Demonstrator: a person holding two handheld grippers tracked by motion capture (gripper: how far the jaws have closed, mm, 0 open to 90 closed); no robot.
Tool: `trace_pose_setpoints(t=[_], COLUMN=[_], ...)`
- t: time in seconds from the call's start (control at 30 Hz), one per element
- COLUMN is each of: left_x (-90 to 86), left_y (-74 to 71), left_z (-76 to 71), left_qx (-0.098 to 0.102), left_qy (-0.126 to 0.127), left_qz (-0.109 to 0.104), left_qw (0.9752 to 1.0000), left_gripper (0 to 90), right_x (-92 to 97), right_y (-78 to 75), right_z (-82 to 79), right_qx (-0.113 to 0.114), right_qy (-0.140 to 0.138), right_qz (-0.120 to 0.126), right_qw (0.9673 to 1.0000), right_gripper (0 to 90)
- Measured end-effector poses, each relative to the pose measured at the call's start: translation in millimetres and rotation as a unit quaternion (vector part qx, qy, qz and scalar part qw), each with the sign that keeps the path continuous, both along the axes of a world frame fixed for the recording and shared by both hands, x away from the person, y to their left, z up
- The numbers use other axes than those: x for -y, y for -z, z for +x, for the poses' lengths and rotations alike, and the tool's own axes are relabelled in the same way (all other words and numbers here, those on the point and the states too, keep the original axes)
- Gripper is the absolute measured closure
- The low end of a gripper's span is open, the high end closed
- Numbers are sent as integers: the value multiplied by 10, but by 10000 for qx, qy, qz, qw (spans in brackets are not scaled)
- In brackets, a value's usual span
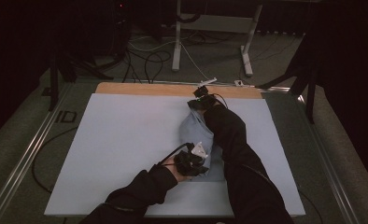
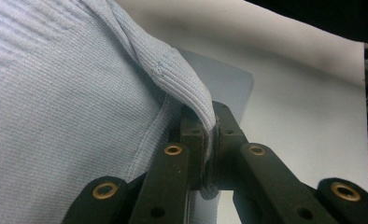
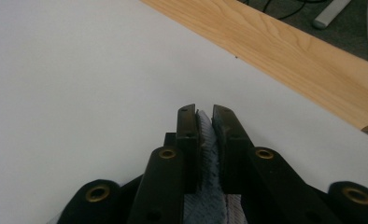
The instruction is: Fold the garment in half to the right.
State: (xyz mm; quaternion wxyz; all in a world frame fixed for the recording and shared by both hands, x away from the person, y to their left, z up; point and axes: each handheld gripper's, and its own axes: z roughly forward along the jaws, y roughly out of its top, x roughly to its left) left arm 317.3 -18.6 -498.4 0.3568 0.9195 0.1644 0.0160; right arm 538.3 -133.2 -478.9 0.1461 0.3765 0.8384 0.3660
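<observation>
A light blue knit garment [image 1: 195,133] lies bunched on the white sheet [image 1: 126,149], right of the middle. My left gripper [image 1: 197,163] is at its near end. In the left gripper view its jaws [image 2: 211,126] are shut on a ribbed edge of the garment [image 2: 70,93], which drapes up and to the left. My right gripper [image 1: 198,103] is at the garment's far end, near the wooden strip. In the right gripper view its jaws [image 3: 205,116] pinch a fold of the blue cloth [image 3: 206,186] just above the sheet. Dark sleeves hide part of the garment.
A wooden table edge [image 1: 149,88] shows beyond the sheet and appears in the right gripper view [image 3: 285,51]. Metal rails [image 1: 28,149] run along both sides of the table. Cables [image 1: 149,58] and a white desk frame [image 1: 177,42] are on the floor behind.
</observation>
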Motion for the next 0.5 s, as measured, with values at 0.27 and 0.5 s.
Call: trace_pose_setpoints(t=[0.27,0.5], left_x=[57,142], left_y=[11,8], left_z=[16,37], left_qx=[-33,-45], left_qy=[-49,-24], left_qz=[-1,122], left_qw=[10000,9999], left_gripper=[872,872], right_x=[148,331], right_y=[-39,-156], right_z=[-3,-52], right_qx=[-74,-89], right_qy=[-49,-19], right_qz=[114,443], right_qw=[9999,9990], right_gripper=[416,171])
